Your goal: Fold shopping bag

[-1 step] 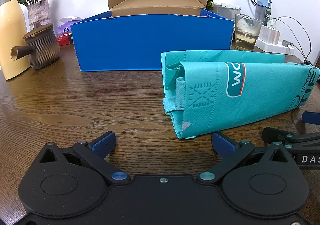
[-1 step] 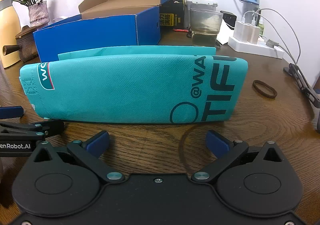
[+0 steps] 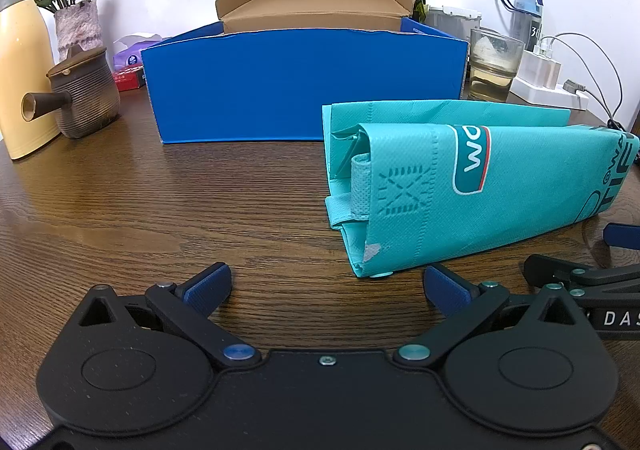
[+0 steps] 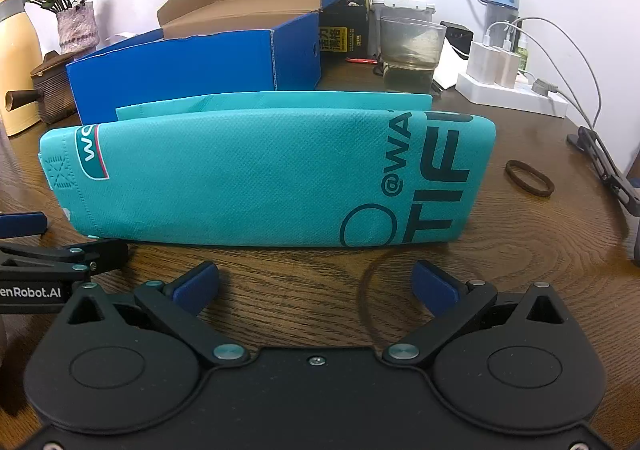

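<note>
Shopping bag (image 4: 256, 181) lies folded over on table (image 3: 160, 217), just before blue box (image 3: 304, 85). I hold left gripper (image 3: 326, 284) and right gripper (image 4: 316, 282) spread, empty. Advice: pinch near edge low, at both ends together.

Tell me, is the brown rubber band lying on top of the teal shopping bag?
No, the brown rubber band lies on the bare wooden table, apart from the teal shopping bag, off its printed end.

Left tool (image 3: 327, 282) jaws spread wide, right tool (image 4: 316, 282) likewise
</note>
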`<move>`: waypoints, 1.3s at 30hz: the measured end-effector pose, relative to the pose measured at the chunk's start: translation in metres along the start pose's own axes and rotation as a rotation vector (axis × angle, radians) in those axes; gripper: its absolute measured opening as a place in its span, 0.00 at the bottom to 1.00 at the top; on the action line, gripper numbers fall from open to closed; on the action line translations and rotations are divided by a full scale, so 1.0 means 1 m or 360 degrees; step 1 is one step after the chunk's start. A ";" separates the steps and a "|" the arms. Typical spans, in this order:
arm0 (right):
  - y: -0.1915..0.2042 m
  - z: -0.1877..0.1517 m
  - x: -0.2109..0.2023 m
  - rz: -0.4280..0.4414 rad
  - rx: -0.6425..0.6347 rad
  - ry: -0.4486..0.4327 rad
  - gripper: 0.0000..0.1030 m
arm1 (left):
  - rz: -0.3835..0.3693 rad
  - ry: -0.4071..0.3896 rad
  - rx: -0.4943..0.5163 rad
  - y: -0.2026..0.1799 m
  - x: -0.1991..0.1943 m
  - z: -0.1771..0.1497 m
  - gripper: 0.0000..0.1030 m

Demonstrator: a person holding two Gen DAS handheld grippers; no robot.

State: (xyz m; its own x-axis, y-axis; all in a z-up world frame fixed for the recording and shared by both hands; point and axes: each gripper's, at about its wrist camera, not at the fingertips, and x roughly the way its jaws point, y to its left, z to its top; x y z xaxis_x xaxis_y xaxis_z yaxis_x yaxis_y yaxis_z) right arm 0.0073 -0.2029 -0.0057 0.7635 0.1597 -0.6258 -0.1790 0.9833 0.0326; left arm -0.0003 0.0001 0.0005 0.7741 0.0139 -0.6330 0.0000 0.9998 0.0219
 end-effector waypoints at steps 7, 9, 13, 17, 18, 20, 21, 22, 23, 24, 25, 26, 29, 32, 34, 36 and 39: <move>0.000 0.000 0.000 -0.0001 -0.0001 0.0000 1.00 | -0.0002 0.0001 -0.0003 0.001 -0.001 0.001 1.00; 0.000 0.000 0.000 -0.0001 -0.0001 0.0000 1.00 | -0.0002 0.0001 -0.0003 0.001 -0.002 0.001 1.00; 0.000 0.000 0.000 0.0000 0.0000 0.0000 1.00 | -0.0002 0.0001 -0.0003 0.000 -0.002 0.001 1.00; 0.000 0.000 0.000 0.0000 -0.0001 0.0000 1.00 | -0.0002 0.0001 -0.0003 0.000 -0.002 0.001 1.00; 0.000 0.000 0.000 0.0000 -0.0001 0.0000 1.00 | -0.0002 0.0001 -0.0003 0.000 -0.002 0.001 1.00; -0.001 0.000 0.000 0.0000 -0.0001 0.0000 1.00 | -0.0002 0.0001 -0.0003 0.000 -0.002 0.001 1.00; -0.001 0.000 0.000 0.0000 -0.0001 0.0000 1.00 | -0.0002 0.0001 -0.0003 0.000 -0.002 0.001 1.00; -0.001 0.000 0.000 0.0000 -0.0001 0.0000 1.00 | -0.0002 0.0001 -0.0003 0.000 -0.002 0.001 1.00; -0.001 0.000 0.000 0.0000 -0.0001 0.0000 1.00 | -0.0002 0.0001 -0.0003 0.000 -0.002 0.001 1.00; -0.001 0.000 0.000 0.0000 -0.0001 0.0000 1.00 | -0.0002 0.0001 -0.0003 0.000 -0.002 0.001 1.00; 0.000 0.000 0.000 0.0000 -0.0001 0.0000 1.00 | -0.0002 0.0001 -0.0003 0.000 -0.002 0.001 1.00; 0.000 0.000 0.000 0.0000 -0.0001 0.0000 1.00 | -0.0002 0.0001 -0.0003 0.000 -0.002 0.001 1.00; 0.000 0.000 0.000 -0.0001 -0.0001 0.0000 1.00 | -0.0002 0.0001 -0.0003 0.000 -0.002 0.001 1.00; 0.000 0.000 0.000 0.0000 -0.0001 0.0000 1.00 | -0.0002 0.0001 -0.0003 0.000 -0.002 0.001 1.00; 0.000 0.000 0.000 0.0000 -0.0001 0.0000 1.00 | -0.0002 0.0001 -0.0003 0.000 -0.002 0.001 1.00; 0.000 0.000 0.000 0.0000 -0.0001 0.0000 1.00 | -0.0002 0.0001 -0.0003 0.000 -0.002 0.001 1.00; 0.000 0.000 0.000 0.0000 -0.0001 0.0000 1.00 | 0.0025 0.0002 -0.0024 -0.003 -0.002 0.002 1.00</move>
State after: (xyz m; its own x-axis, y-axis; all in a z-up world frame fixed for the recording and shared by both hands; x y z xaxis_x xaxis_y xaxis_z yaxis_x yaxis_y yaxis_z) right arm 0.0072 -0.2034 -0.0055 0.7635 0.1595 -0.6258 -0.1790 0.9833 0.0321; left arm -0.0008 -0.0029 0.0029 0.7732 0.0297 -0.6335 -0.0218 0.9996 0.0202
